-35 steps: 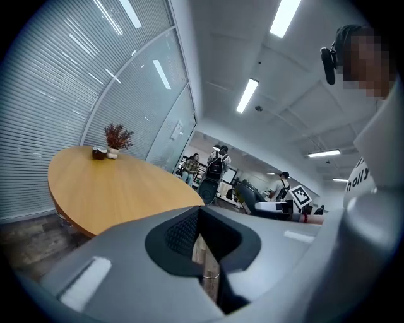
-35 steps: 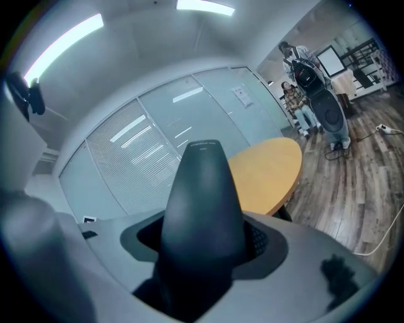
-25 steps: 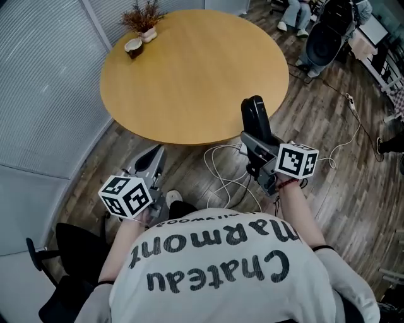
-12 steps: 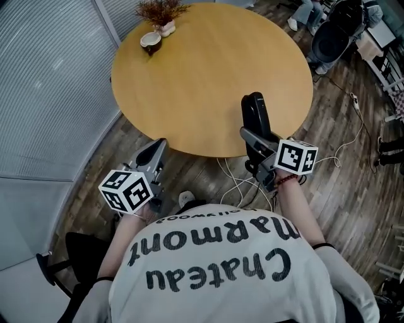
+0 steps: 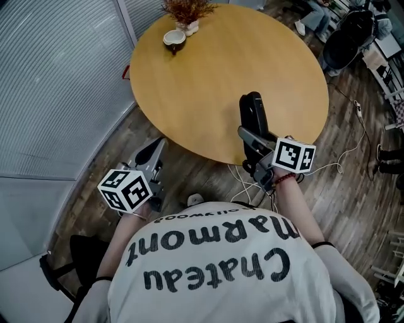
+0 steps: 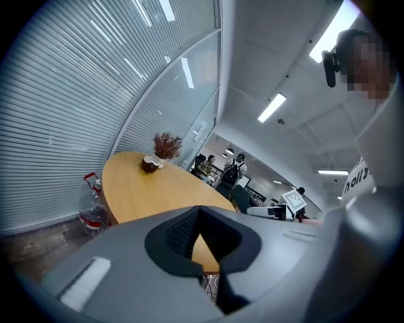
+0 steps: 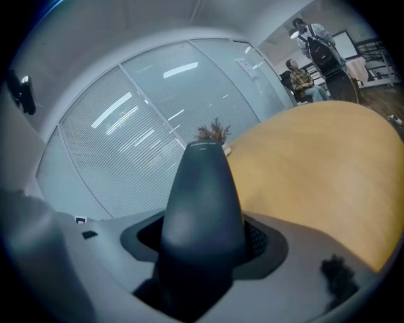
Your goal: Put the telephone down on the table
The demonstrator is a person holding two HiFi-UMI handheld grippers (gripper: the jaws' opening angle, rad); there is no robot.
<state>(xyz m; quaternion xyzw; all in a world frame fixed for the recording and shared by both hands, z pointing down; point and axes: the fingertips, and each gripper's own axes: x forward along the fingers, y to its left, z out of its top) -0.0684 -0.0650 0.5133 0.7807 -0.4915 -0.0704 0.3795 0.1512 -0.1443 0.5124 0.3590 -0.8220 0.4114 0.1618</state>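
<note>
Gripping glossy black tapered telephone [image 7: 202, 202]: right hand-held gripper [image 5: 252, 140] | left hand-held gripper [image 5: 156, 147]: jaws together, empty

From the head we look steeply down on the table [image 5: 240, 57]; both gripper views skim low across it toward the far-edge plant [image 6: 165, 144].

Two grippers: the left gripper [image 5: 154, 150] and the right gripper [image 5: 251, 140]. Each carries one marker cube [image 5: 125, 190], so two cubes. One telephone [image 5: 254, 113] stands between the right gripper's jaws. One round table [image 5: 208, 76] lies ahead of both grippers. On it, far beyond their tips, are one bowl [image 5: 173, 39] and one dried plant [image 5: 189, 11]. One bottle [image 6: 93, 203] stands ahead-left of the left gripper. Two people [image 7: 298, 77] show far ahead of the right gripper.
</note>
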